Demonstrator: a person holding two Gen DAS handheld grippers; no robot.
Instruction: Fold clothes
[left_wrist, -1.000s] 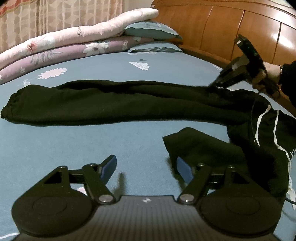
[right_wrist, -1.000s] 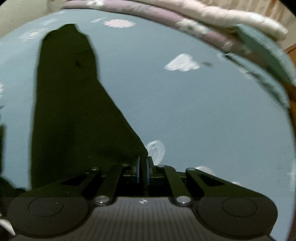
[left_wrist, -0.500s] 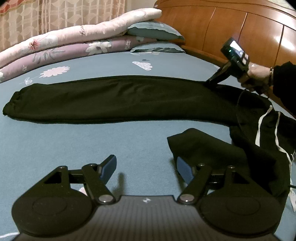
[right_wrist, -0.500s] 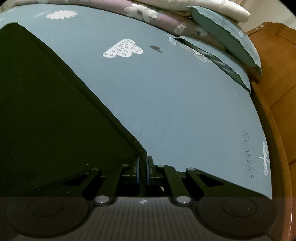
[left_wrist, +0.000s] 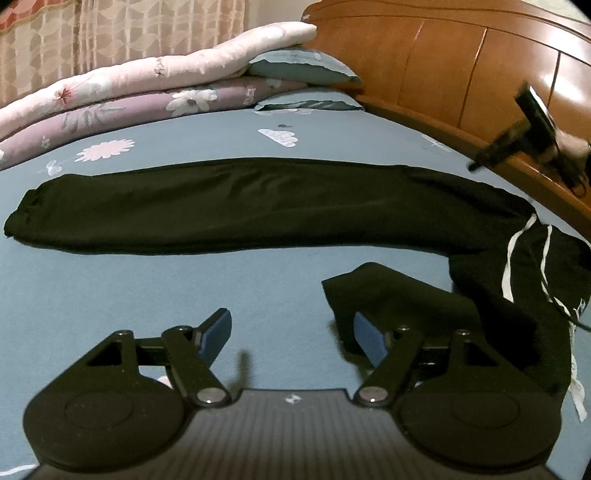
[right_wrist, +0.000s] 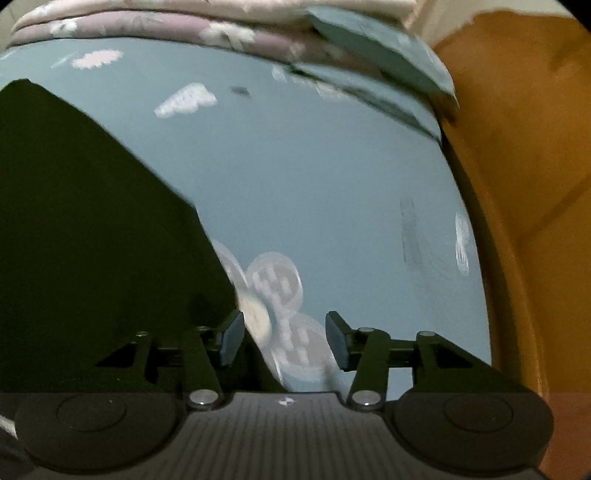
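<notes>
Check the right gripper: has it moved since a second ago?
Yes. The right gripper let go of the black trousers and lifted away toward the wooden headboard; its fingers are now open.

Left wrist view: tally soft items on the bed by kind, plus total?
Black trousers with white drawstrings: 1
Folded floral quilts, pink and mauve: 2
Teal pillows, upper and lower: 2
Total: 5

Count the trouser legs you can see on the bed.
2. One leg lies stretched flat across the bed; the other leg is crumpled short, near the left tongs. No other garment shows.
</notes>
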